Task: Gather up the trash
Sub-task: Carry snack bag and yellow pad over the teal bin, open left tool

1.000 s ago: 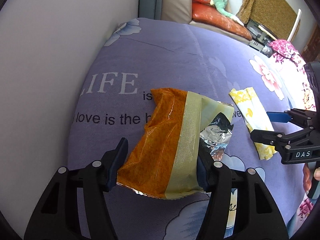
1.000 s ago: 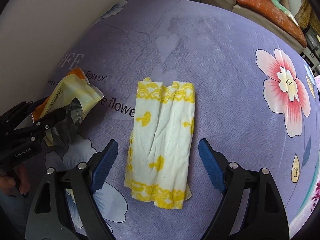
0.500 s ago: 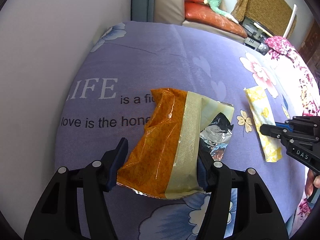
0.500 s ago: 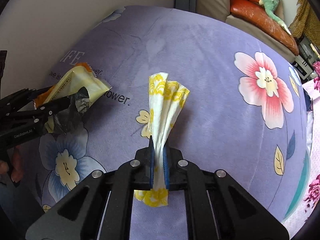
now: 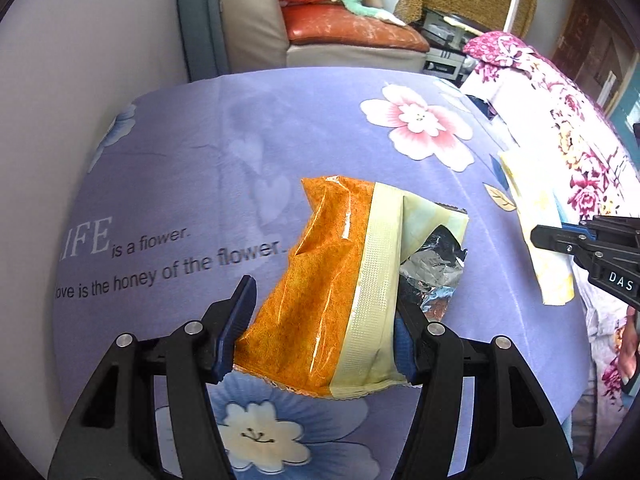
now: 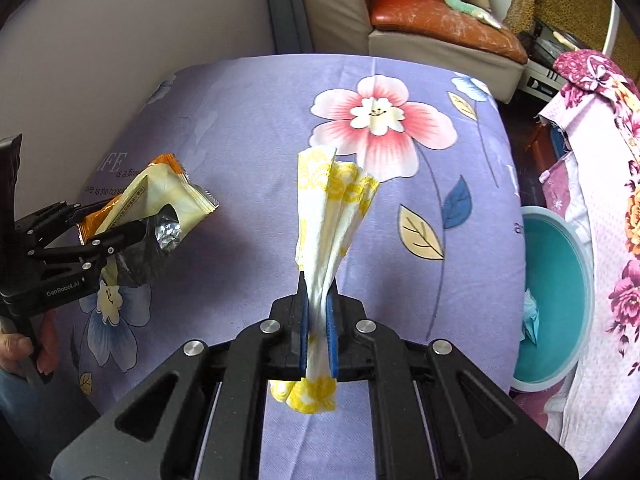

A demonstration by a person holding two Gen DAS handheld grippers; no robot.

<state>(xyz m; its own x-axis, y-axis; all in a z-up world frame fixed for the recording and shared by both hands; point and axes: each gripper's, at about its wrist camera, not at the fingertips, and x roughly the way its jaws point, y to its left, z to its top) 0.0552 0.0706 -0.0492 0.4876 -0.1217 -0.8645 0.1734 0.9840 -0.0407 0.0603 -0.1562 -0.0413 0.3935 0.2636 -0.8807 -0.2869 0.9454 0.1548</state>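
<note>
My left gripper (image 5: 326,320) is shut on an orange and pale-yellow snack wrapper (image 5: 320,292) with a torn silver foil end, held above the purple flowered cloth (image 5: 240,140). The same wrapper (image 6: 160,208) shows at the left of the right wrist view, gripped by the left gripper (image 6: 120,220). My right gripper (image 6: 318,312) is shut on a white napkin with yellow print (image 6: 332,216), pinched into a bunch and lifted off the cloth (image 6: 260,120). In the left wrist view the napkin (image 5: 536,216) hangs at the right in the right gripper (image 5: 560,236).
A teal bin (image 6: 560,288) with crumpled tissue inside stands low at the right, beside the cloth's edge. A pink flowered cover (image 6: 600,152) lies right of it. A beige sofa (image 5: 260,32) with red cushions stands beyond the far edge. A white wall (image 5: 80,60) runs along the left.
The right gripper closed on the flat napkin, bunched it and lifted it. Both grippers moved rightward over the cloth with their loads, and the teal bin came into view.
</note>
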